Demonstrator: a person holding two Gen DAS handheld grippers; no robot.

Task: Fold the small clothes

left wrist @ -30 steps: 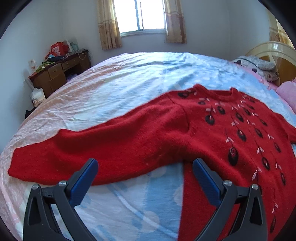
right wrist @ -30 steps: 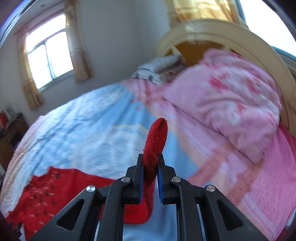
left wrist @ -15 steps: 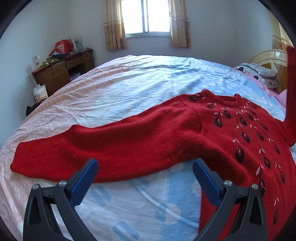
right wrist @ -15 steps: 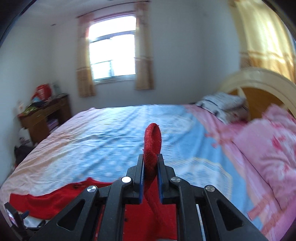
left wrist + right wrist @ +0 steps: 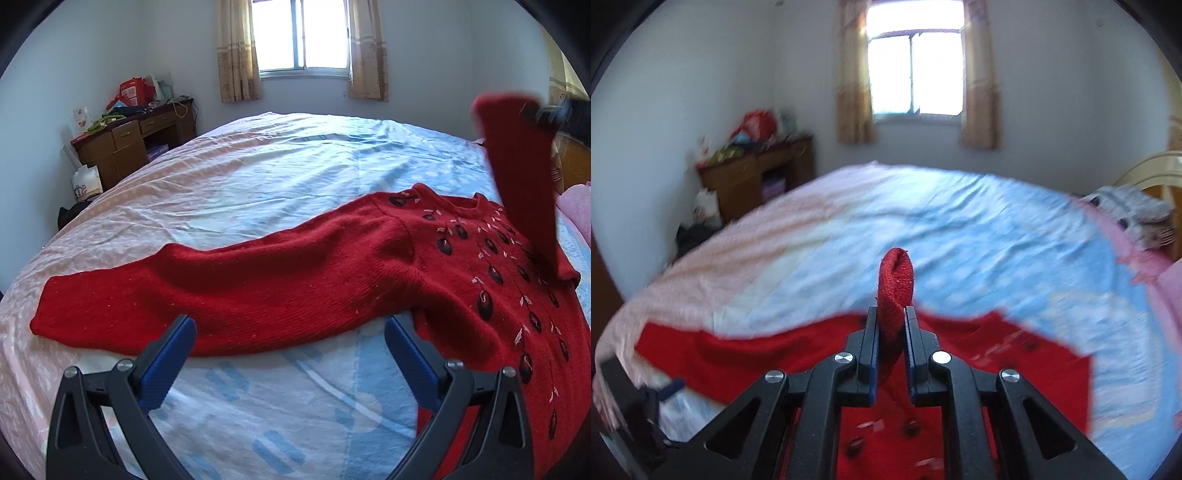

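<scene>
A red knitted sweater with dark embroidered cherries lies flat on the bed, one sleeve stretched out to the left. My left gripper is open, its blue pads just in front of that sleeve and touching nothing. My right gripper is shut on the cuff of the other sleeve and holds it up over the sweater's body. In the left wrist view that lifted sleeve hangs at the upper right, with the right gripper blurred at the frame edge.
The bed has a blue and pink patterned sheet. A wooden desk with clutter stands at the far left wall under a curtained window. Pillows and folded bedding lie by the headboard on the right.
My right gripper has swung the held sleeve from the pillow side across to over the sweater's body. In the left wrist view the lifted sleeve has come in at the right. The left gripper stays open.
</scene>
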